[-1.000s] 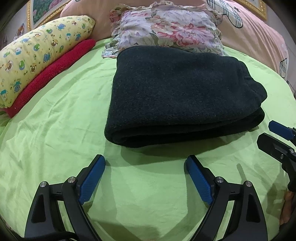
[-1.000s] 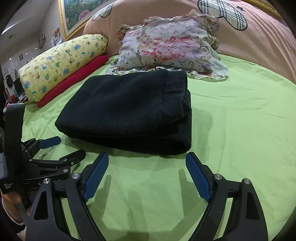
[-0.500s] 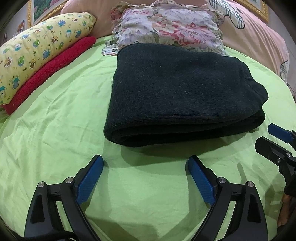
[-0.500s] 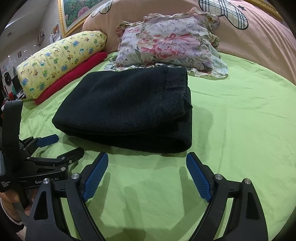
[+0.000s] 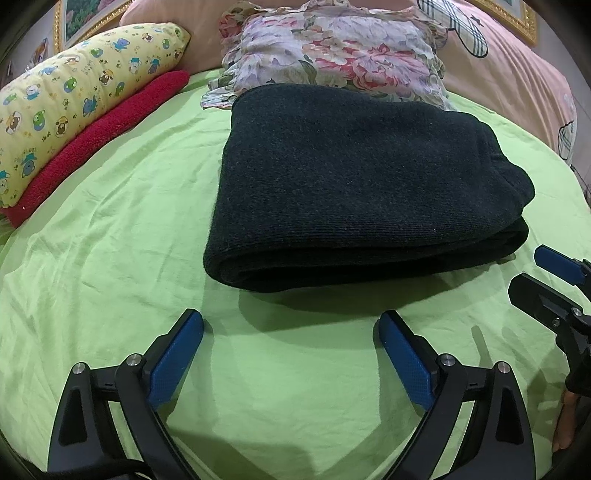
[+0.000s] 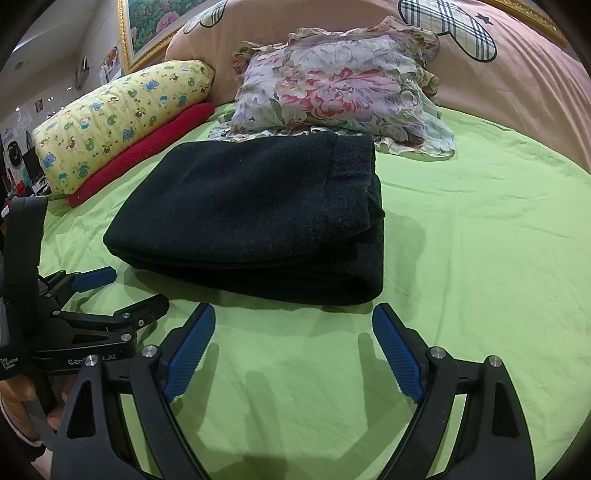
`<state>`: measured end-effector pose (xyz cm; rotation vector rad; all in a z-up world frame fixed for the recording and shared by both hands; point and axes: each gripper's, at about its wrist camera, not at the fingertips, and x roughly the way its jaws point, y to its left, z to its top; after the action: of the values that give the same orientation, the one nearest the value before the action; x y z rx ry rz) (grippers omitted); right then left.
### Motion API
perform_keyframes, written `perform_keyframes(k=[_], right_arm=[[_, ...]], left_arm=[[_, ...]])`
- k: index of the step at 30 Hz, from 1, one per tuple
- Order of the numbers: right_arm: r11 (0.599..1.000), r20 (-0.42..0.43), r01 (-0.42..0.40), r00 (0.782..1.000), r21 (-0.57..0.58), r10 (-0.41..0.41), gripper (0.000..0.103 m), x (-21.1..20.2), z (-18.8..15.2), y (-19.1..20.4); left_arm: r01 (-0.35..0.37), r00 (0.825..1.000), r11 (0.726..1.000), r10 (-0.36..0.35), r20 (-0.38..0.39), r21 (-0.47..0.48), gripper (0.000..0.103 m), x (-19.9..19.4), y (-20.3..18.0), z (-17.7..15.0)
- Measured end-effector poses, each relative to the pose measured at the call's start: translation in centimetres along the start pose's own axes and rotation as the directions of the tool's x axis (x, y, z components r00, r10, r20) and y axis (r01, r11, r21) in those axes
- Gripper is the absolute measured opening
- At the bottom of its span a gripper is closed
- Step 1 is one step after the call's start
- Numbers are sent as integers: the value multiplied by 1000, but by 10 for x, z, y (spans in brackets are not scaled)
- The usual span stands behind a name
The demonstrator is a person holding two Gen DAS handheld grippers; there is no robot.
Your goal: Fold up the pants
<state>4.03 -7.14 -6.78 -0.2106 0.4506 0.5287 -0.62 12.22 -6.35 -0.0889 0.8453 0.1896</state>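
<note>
Pants [image 5: 354,184], dark knit and folded into a thick stack, lay mid-bed on the green sheet [image 5: 110,258], just beyond both tools. The left gripper [image 5: 291,354] and right gripper [image 6: 293,350] hovered near the bed's front edge, fingers spread wide, holding nothing. The fabric looked soft, limp and fairly heavy; the rolled near fold seemed the surest grip. Behind, a floral pillow [image 6: 332,85] touched the stack's far edge.

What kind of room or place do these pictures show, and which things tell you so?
Most likely a bedroom at home. The folded black pants lie on a bed with a green sheet, a floral pillow and a yellow cartoon-print pillow lie at its head, and a framed picture hangs behind.
</note>
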Motion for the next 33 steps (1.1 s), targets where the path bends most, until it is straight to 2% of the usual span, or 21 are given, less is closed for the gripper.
perform_keyframes(k=[23,30,33], right_arm=[[1000,27,1,1000,-3,-1,87,-6,0,-1],[1000,57,1,998,7,-2,87,-12,2,-2],[999,84,-29,996,39,25,87,-15,5,-7]], left_arm=[[-2,1000,1000,2,18,-5,96,-5,-2,-4],[-2,999,1000,2,48,-6,96,-17,-2,-2],[-12,997,1000,12,76,1,96,-24,-4,3]])
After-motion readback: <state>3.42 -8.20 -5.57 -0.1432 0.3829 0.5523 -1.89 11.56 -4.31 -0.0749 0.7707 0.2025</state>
